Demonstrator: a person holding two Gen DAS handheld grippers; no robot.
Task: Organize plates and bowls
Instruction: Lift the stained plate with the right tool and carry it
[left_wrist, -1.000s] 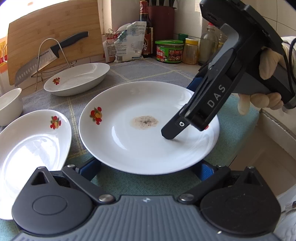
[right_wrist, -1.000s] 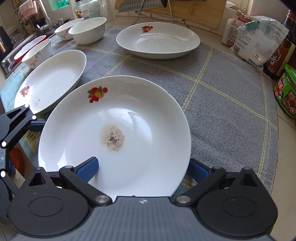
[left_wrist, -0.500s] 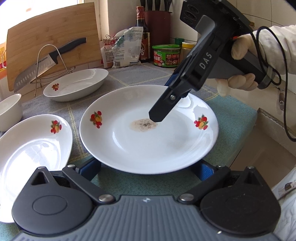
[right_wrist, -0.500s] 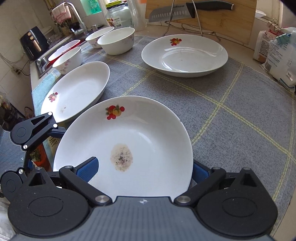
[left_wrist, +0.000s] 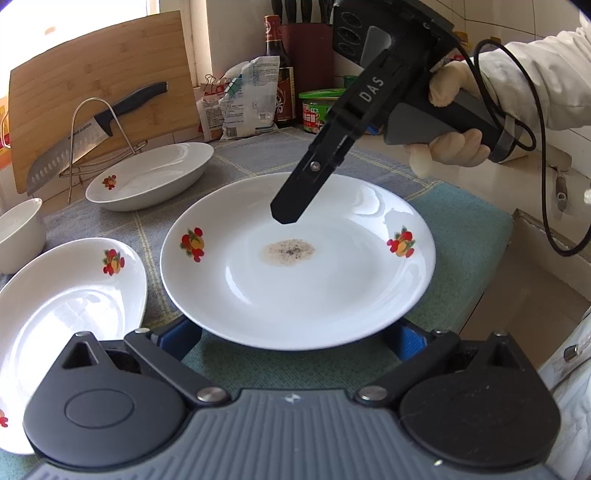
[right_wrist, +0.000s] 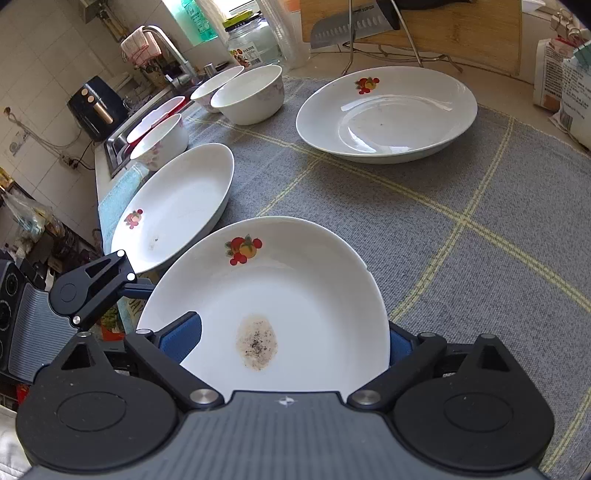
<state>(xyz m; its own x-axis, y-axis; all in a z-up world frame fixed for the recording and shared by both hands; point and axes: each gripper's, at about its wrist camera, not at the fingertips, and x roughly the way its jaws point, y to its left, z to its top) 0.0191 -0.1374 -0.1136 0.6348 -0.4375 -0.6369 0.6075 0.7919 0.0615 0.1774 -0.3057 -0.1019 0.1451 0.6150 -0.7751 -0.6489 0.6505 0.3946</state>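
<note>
Left claw (left_wrist: 295, 334) straddles stained plate (left_wrist: 295, 295) open.

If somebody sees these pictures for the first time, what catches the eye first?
First, the white plate in the middle, with fruit prints and a brownish speckled stain at its centre. Above it hangs the right hand-held gripper, held in a gloved hand. Behind, a big knife leans against a wooden cutting board.
</note>
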